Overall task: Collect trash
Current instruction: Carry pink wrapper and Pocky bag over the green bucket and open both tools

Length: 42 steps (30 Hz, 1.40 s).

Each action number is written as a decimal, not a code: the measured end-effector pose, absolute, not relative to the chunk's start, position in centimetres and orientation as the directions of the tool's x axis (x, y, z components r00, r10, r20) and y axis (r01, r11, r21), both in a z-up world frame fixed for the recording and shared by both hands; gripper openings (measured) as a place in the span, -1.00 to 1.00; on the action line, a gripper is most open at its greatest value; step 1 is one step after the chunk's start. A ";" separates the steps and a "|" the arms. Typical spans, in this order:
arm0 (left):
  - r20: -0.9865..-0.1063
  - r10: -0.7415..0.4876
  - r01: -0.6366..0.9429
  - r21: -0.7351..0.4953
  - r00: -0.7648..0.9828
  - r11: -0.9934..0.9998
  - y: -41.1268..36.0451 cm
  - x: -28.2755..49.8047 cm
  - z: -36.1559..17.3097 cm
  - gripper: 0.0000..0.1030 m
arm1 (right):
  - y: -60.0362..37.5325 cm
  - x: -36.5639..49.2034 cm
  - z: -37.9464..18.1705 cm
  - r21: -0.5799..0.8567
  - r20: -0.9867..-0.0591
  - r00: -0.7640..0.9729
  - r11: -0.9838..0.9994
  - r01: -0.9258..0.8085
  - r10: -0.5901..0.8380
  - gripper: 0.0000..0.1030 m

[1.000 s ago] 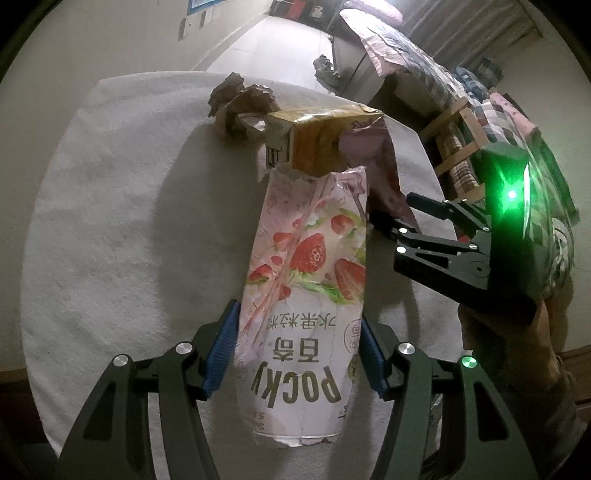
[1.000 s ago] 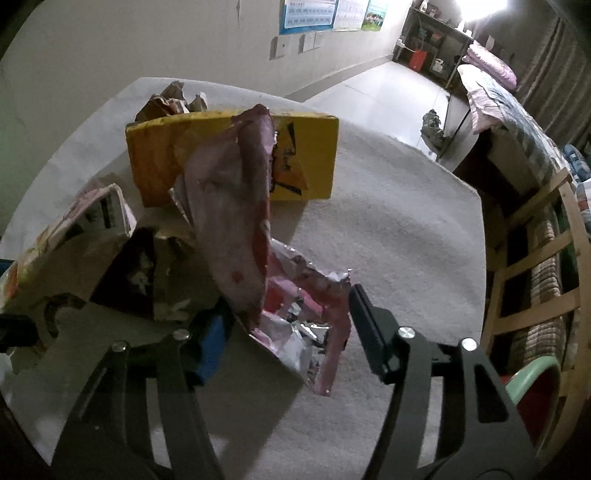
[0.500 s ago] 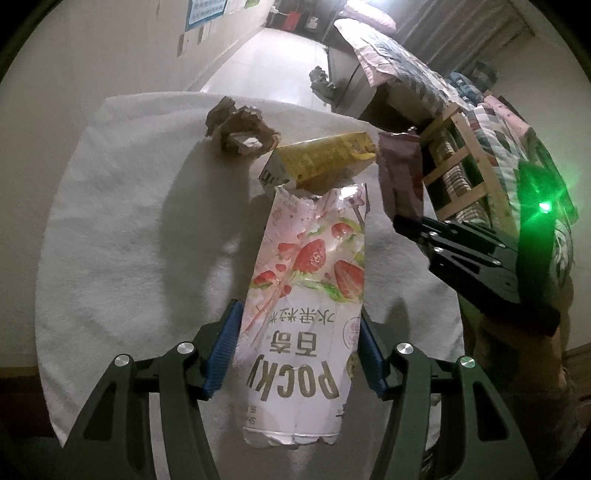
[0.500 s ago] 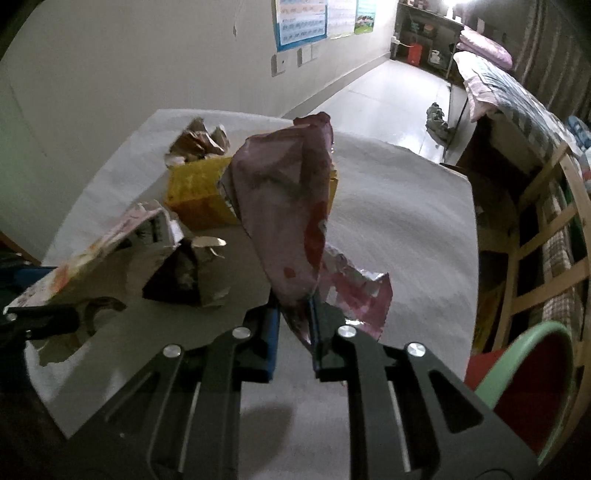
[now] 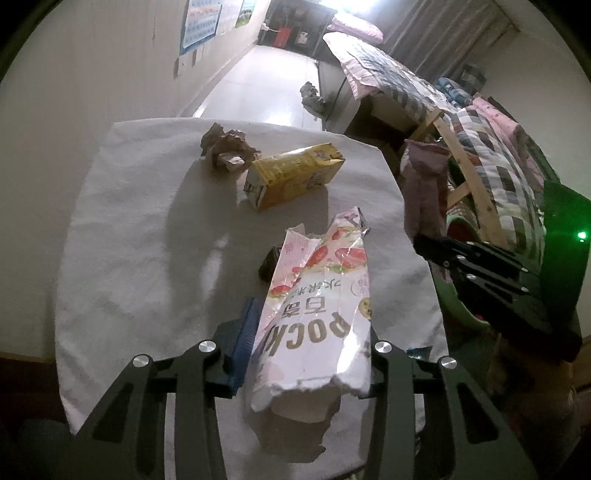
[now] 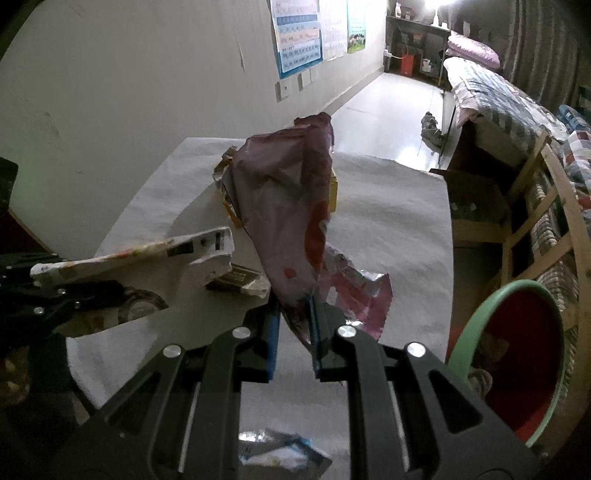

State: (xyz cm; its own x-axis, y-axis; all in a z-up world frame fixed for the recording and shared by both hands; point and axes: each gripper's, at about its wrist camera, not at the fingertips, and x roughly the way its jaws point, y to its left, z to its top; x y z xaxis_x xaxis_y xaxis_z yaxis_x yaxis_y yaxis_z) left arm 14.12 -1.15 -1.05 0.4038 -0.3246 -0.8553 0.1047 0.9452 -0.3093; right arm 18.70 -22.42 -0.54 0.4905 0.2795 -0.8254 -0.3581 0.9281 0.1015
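Both lifted off bench since earlier: my right gripper (image 6: 293, 325) pinching wrapper (image 6: 286, 214), bin (image 6: 517, 354) lower-right; left gripper (image 5: 310, 354) closing on Pocky box (image 5: 317, 314).

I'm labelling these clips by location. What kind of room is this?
Probably a bedroom or dorm-style room: a bed with a checked quilt and a pillow, curtains behind it, and study posters on the wall.

Yellow carton (image 6: 334, 188) mostly hidden; bin (image 6: 524, 350) apparently cropped
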 end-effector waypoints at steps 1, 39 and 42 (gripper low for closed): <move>-0.855 -0.324 0.104 -0.309 0.406 0.945 -1.2 13.9 -0.9 -0.28 | -22.5 18.4 -0.3 0.099 -0.824 0.494 0.928 -0.359 0.279 -0.72; -0.796 -0.400 0.332 -0.266 0.454 0.905 -14.0 14.7 6.5 -0.41 | -35.1 13.8 4.9 0.169 -0.759 0.612 0.975 -0.146 0.223 -0.72; -0.796 -0.413 0.357 -0.266 0.443 0.895 -15.9 15.0 6.5 -0.41 | -37.3 13.8 4.4 0.179 -0.764 0.611 0.978 -0.107 0.206 -0.72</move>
State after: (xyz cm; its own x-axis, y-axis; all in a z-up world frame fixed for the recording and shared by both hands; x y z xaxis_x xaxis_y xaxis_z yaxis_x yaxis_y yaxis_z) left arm 15.04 -15.94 6.50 0.4434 -0.4130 -0.7955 0.3571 0.8954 -0.2659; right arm 13.84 -37.27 4.44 0.6115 0.2064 -0.7639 -0.1069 0.9781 0.1787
